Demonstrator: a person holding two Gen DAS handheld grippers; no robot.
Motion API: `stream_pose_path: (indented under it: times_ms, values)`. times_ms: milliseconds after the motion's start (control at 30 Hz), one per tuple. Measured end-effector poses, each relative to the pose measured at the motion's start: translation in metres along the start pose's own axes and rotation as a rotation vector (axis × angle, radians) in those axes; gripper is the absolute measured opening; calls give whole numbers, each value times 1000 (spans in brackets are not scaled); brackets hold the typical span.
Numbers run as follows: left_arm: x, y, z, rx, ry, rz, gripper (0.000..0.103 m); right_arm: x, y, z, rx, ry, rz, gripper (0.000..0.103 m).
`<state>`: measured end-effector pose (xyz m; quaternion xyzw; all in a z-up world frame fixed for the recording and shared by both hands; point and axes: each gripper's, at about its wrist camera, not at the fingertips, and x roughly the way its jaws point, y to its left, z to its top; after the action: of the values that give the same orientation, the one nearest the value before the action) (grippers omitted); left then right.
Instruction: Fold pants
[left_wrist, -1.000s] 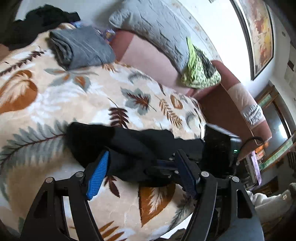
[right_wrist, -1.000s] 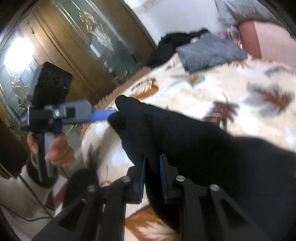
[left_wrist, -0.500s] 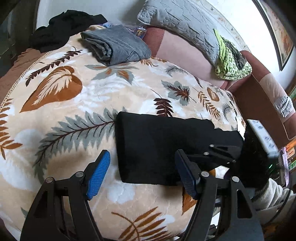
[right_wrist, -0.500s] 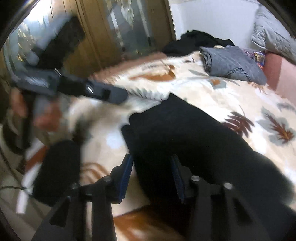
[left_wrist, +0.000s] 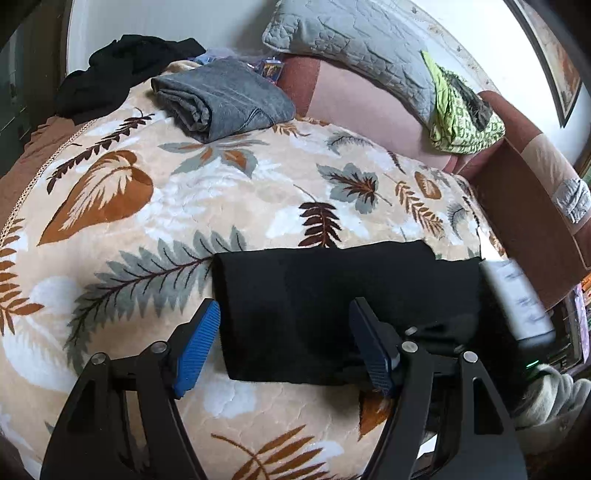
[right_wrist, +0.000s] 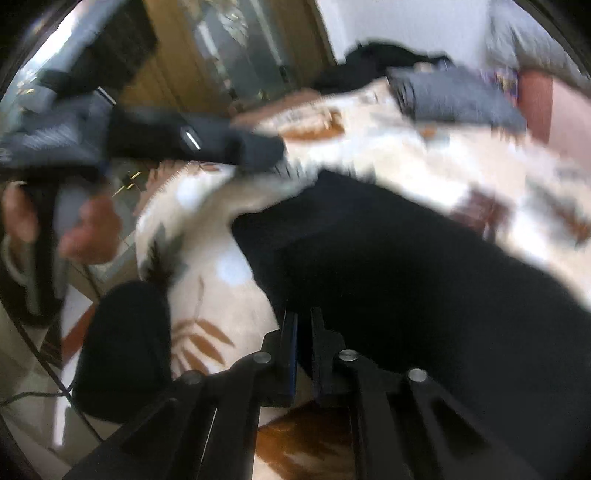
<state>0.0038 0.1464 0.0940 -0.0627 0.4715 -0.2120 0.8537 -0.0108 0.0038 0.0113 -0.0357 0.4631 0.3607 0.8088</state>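
Observation:
The black pants lie folded into a rectangle on the leaf-patterned blanket. My left gripper is open, its blue pads on either side of the pants' near left part, holding nothing. In the blurred right wrist view the pants lie in front of my right gripper, whose jaws stand almost together with black cloth at the tips; whether cloth is pinched is unclear. The left gripper and the hand holding it show at the upper left of that view.
Folded grey pants lie at the far side of the blanket, with a black garment pile behind. A grey pillow and a green cloth rest on the sofa back. The blanket's edge runs just below both grippers.
The pants went from held up and bunched to lying flat and folded. My left gripper let go and drew back. My right gripper opened half a second ago and has now closed again.

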Motion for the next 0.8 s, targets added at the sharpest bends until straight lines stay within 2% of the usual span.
stream_pose_path:
  times_ms: [67, 100, 133, 200, 333, 433, 467, 533, 667, 700, 767, 800]
  values:
    - [3, -5, 0, 9, 4, 9, 72, -7, -5, -3, 38, -34, 29, 11]
    - [4, -8, 0, 13, 4, 10, 72, -12, -7, -2, 47, -37, 41, 17]
    - [5, -10, 1, 14, 3, 7, 72, -21, -9, -2, 53, -46, 43, 29]
    - [8, -15, 2, 13, 6, -3, 72, -40, -14, -4, 55, -85, 12, 39]
    - [14, -29, 3, 23, 0, -7, 72, -81, -46, -13, 125, -163, -93, 42]
    - [22, -41, 3, 36, 4, -13, 72, -108, -84, -21, 216, -207, -232, 44]
    - [25, -44, 3, 38, 8, -15, 72, -115, -101, -24, 260, -208, -295, 44]
    - [31, -49, 3, 42, 13, -14, 72, -121, -129, -27, 342, -193, -367, 46]
    - [41, -59, -3, 75, 21, 28, 72, -113, -170, -28, 478, -160, -366, 46]
    - [44, -61, -5, 83, 25, 41, 72, -107, -177, -28, 499, -142, -340, 45]
    - [52, -60, -12, 91, 50, 62, 72, -97, -181, -29, 509, -119, -312, 13]
    - [57, -60, -16, 98, 66, 83, 72, -98, -177, -28, 488, -123, -329, 9]
